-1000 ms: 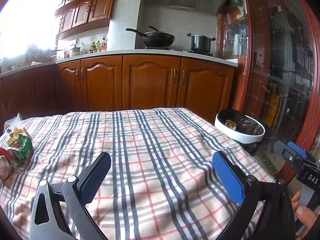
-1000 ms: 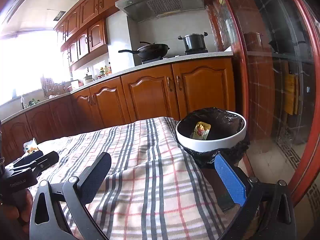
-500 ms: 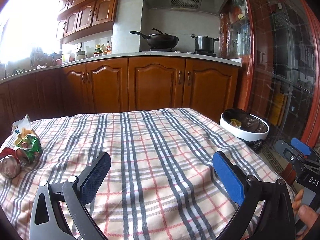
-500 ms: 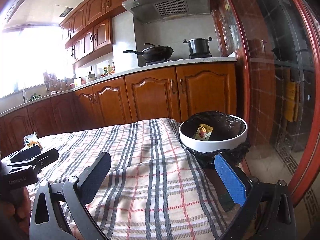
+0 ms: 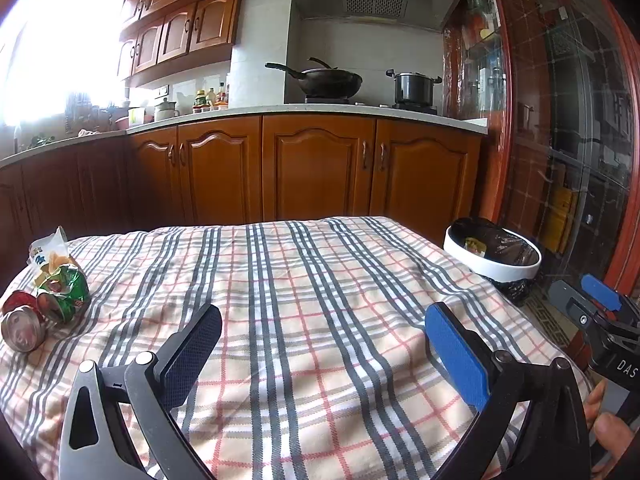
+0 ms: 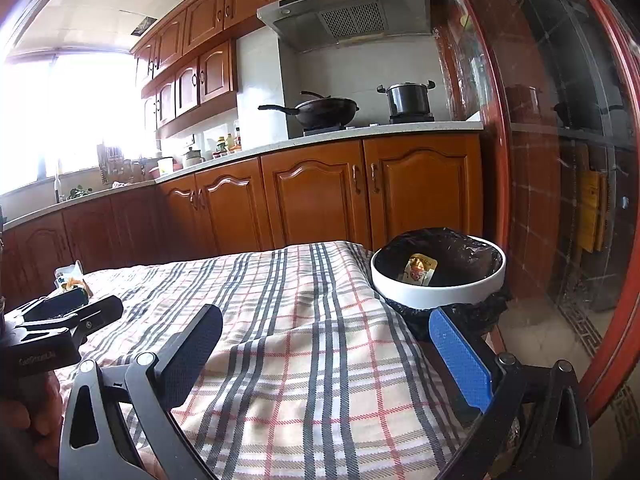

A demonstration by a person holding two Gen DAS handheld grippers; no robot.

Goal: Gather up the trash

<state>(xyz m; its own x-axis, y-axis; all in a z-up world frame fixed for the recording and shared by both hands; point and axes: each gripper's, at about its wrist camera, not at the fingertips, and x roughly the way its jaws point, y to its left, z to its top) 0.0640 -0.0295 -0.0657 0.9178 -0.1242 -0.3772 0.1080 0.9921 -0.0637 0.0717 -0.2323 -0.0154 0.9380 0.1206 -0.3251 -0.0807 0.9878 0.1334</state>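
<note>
Trash lies at the far left of the plaid tablecloth (image 5: 312, 300): a crushed red can (image 5: 20, 320), a crushed green can (image 5: 64, 292) and a white snack wrapper (image 5: 48, 250). My left gripper (image 5: 324, 344) hangs open over the cloth's near middle, well right of the cans, with nothing between its fingers. A white bin with a black liner (image 6: 438, 276) stands off the table's right edge and holds a yellow packet (image 6: 418, 272). My right gripper (image 6: 326, 346) is open and empty, near the table's right side, short of the bin.
Wooden kitchen cabinets (image 5: 316, 168) run behind the table, with a wok (image 5: 328, 80) and a pot (image 5: 414, 88) on the counter. A glass door with a red frame (image 6: 560, 160) stands to the right. A hand (image 5: 608, 428) holds the right gripper's handle.
Both grippers have drawn back and risen a little, so the table, cans and bin look smaller and lower. The jaws stay open and empty.
</note>
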